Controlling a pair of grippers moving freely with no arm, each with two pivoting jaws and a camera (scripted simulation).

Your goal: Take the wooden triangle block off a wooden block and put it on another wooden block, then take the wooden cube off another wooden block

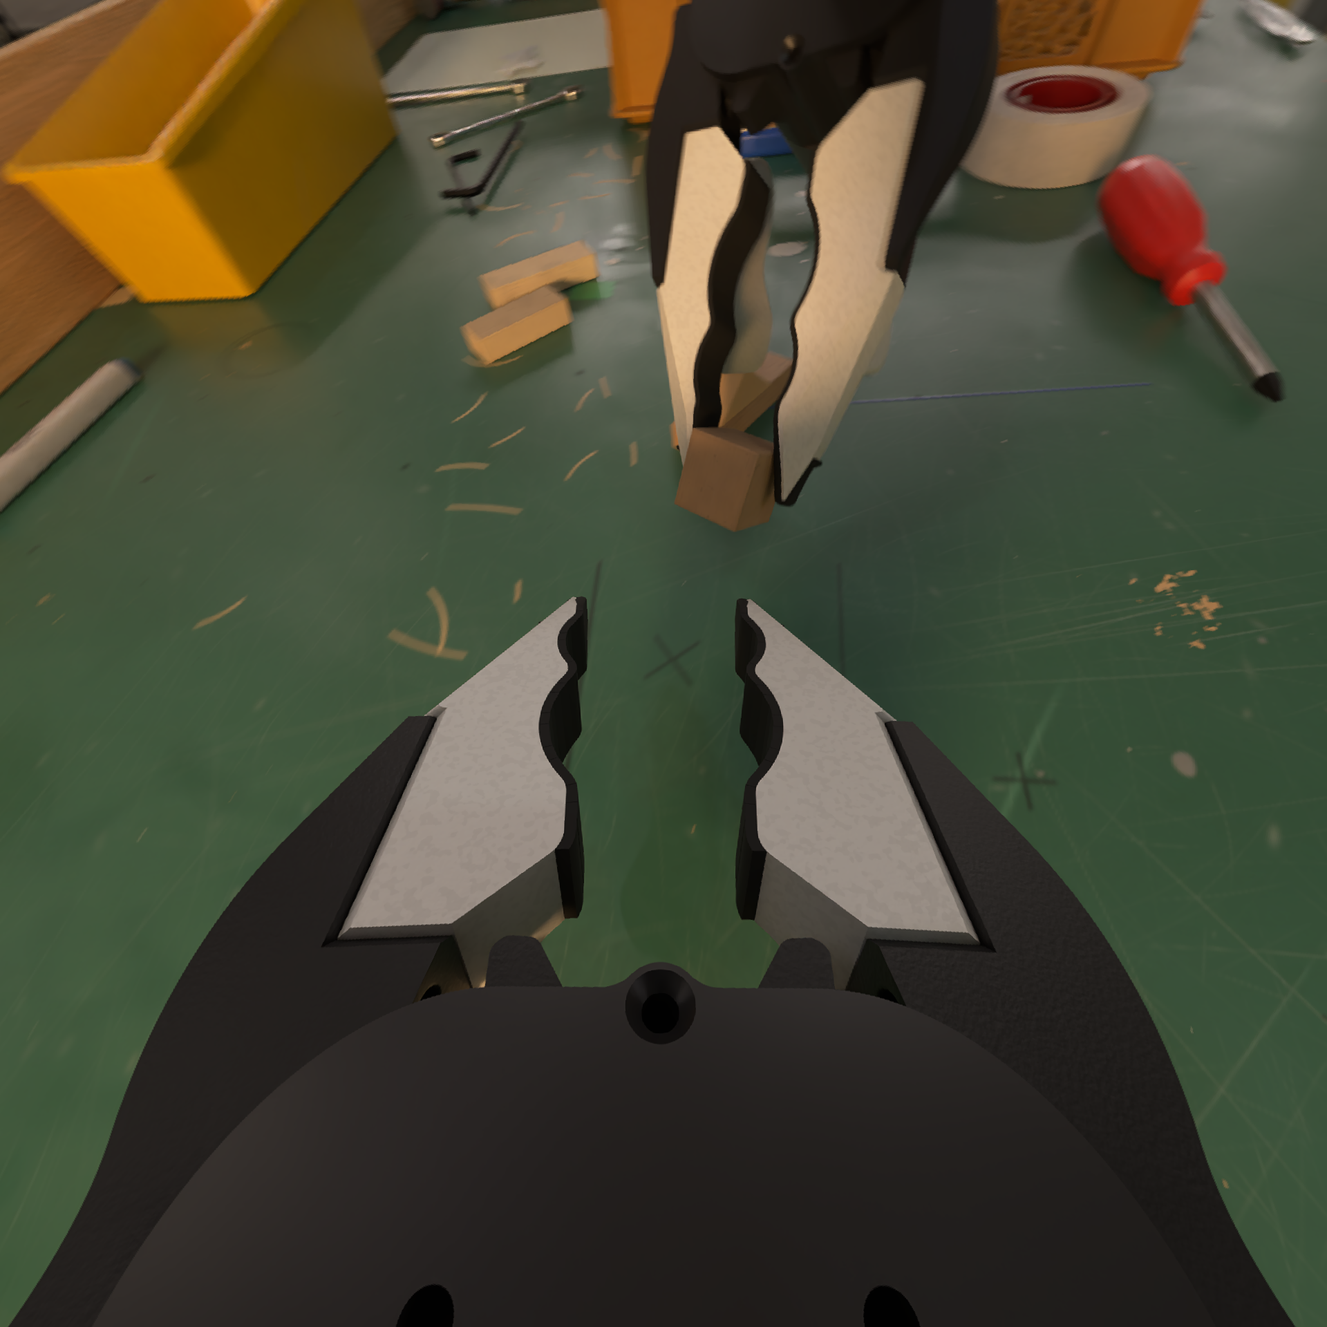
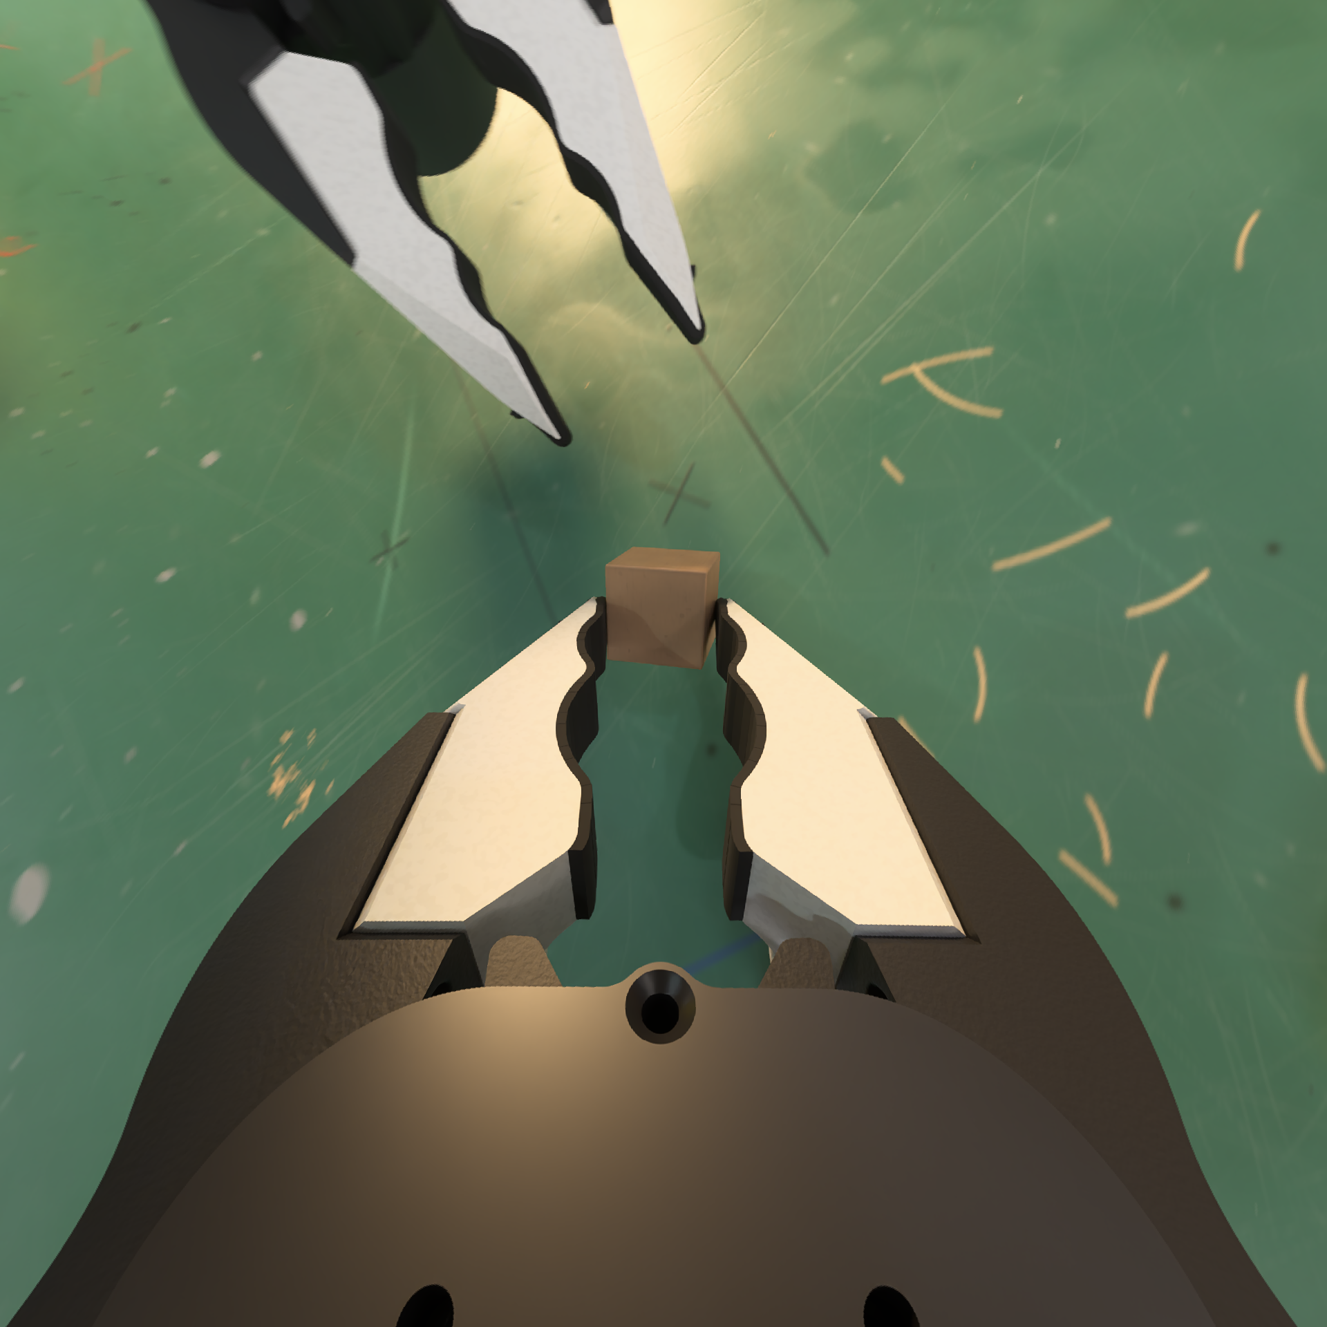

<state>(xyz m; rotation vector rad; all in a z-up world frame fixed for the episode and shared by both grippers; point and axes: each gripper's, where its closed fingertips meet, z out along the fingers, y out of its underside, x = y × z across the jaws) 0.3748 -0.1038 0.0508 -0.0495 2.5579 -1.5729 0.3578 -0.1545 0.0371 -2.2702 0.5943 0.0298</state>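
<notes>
Here, in the left wrist view, the left tool [image 1: 660, 632] sits low in the frame with its fingers apart and nothing between them, hovering over the green counter [image 1: 1005, 718]. Above centre, the right tool [image 1: 739, 459] points down with the wooden cube [image 1: 722, 480] between its tips; whether the cube rests on the counter or hangs just above it I cannot tell. Another wooden block [image 1: 754, 391] shows tilted just behind the cube, and two more wooden blocks [image 1: 531, 301] lie together at upper left of centre, near a yellow bin [image 1: 194, 158]. In the right wrist view, the right tool [image 2: 660, 617] is narrowed onto the wooden cube [image 2: 660, 610] at frame centre, held only by the very tips. Such a shallow hold is the risk: a quick lift or twist could let the cube pivot out and drop.
</notes>
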